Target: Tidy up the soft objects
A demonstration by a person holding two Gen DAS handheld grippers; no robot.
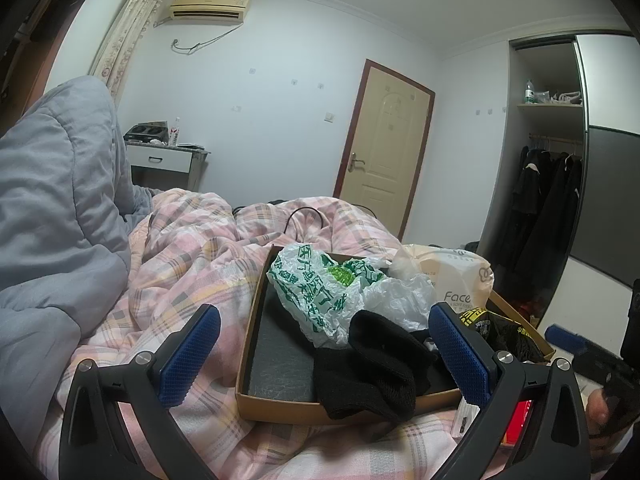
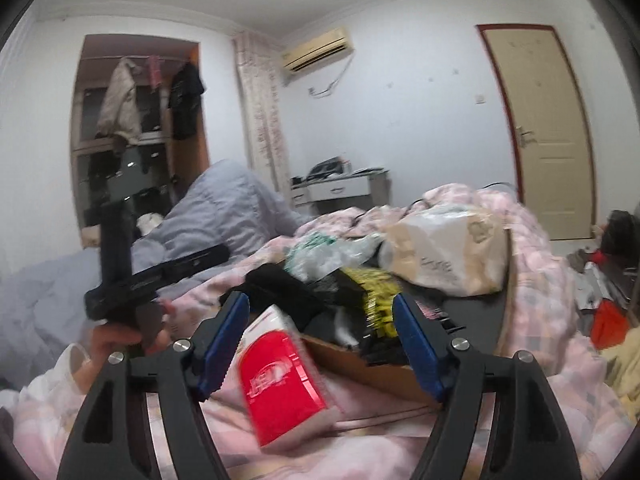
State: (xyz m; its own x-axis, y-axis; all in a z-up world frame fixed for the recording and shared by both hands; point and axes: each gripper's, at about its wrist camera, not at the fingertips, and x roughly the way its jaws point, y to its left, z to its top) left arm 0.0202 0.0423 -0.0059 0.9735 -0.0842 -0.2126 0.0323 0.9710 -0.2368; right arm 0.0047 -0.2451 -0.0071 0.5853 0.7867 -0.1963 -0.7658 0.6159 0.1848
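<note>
A shallow cardboard box point(image 1: 246, 360) sits on the rumpled pink plaid quilt point(image 1: 176, 264) of the bed, its dark lining bare on the left side. Piled into its right half are a white plastic bag with green print point(image 1: 316, 292), a crumpled clear bag point(image 1: 400, 296), a pack of facial tissues point(image 1: 460, 280) at the far corner, a yellow-and-black packet point(image 1: 492, 324), and a black knitted cloth point(image 1: 372, 368) that drapes over the near wall of the box and onto the quilt.

The left gripper point(image 1: 324, 356) hovers just in front of the box, its blue-padded jaws spread wide with nothing between them; the black cloth lies in the gap but neither pad touches it.

The right gripper point(image 2: 320, 344) is also spread wide. A red and white packet point(image 2: 280, 376) lies on the quilt just outside the box's near wall point(image 2: 360, 364), tilted, close against the left pad; the view is smeared by motion, so I cannot say whether it touches.

A grey duvet point(image 1: 52, 200) is heaped at the head of the bed. Beyond stand a white bedside table point(image 1: 164, 160), a cream door point(image 1: 384, 152) and a wall air conditioner point(image 1: 208, 6).
</note>
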